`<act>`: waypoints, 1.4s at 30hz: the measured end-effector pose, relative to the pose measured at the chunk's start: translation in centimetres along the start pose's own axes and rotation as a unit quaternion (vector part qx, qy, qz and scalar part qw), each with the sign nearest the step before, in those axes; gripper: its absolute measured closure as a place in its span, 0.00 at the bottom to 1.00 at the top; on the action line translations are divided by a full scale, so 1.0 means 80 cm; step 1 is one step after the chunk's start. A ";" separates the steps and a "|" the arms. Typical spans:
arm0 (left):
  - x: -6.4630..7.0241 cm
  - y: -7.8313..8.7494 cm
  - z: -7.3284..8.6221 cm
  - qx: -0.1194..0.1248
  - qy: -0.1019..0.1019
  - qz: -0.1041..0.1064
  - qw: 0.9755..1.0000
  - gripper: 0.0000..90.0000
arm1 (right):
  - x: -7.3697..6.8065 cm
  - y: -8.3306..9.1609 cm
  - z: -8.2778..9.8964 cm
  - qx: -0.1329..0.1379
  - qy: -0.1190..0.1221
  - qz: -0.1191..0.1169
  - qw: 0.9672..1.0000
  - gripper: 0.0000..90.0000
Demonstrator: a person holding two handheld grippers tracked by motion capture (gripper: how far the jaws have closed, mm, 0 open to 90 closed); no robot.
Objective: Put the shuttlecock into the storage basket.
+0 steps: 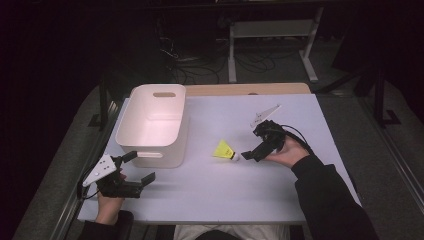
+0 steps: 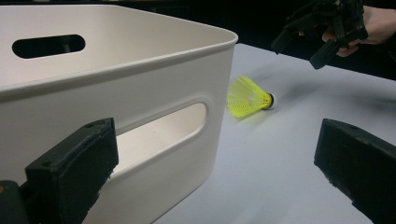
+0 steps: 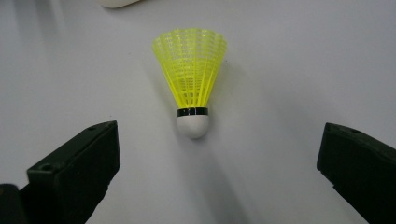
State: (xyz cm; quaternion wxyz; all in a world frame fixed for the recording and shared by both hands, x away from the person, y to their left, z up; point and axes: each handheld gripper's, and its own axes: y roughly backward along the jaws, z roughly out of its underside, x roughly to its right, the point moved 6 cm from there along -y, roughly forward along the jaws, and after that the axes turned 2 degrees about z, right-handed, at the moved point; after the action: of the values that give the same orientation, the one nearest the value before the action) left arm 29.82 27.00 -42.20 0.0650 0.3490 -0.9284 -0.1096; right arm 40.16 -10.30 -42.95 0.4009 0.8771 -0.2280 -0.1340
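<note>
My right gripper (image 1: 243, 155), jaws apart, faced the yellow shuttlecock (image 3: 191, 84) lying cork-first toward it, seemingly just ahead, my left farther off.

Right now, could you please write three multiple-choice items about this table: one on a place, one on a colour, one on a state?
1. Where does the shuttlecock lie?
A. in the bin
B. on the table, right of the bin
C. in a gripper

2. What colour is its skirt?
A. yellow
B. red
C. blue

3. How is the right gripper?
A. shut on the shuttlecock
B. open, jaws apart
C. inside the bin

Key: 1 B, it rests on the table beside the white bin. 2 A, the skirt shows bright yellow. 3 B, the cork lies ahead of its spread jaws.
</note>
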 end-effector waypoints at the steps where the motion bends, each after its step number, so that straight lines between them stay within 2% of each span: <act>1: 0.000 0.000 0.000 0.000 0.000 0.000 1.000 0.00 | -0.001 -0.001 -0.001 -0.002 0.001 0.000 1.000 0.00; 22: 0.000 0.000 0.000 0.000 -0.001 0.002 1.000 0.00 | -0.005 -0.027 -0.003 -0.027 0.018 -0.011 0.999 0.00; 42: 0.001 0.000 0.000 -0.002 -0.001 0.003 1.000 0.00 | -0.008 -0.050 0.000 -0.045 0.021 -0.023 0.999 0.00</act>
State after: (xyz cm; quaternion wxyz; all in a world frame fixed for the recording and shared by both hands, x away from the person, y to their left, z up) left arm 29.80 26.96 -42.24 0.0646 0.3461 -0.9293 -0.1113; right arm 40.75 -7.65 -45.96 0.4412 0.8658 -0.1934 -0.1350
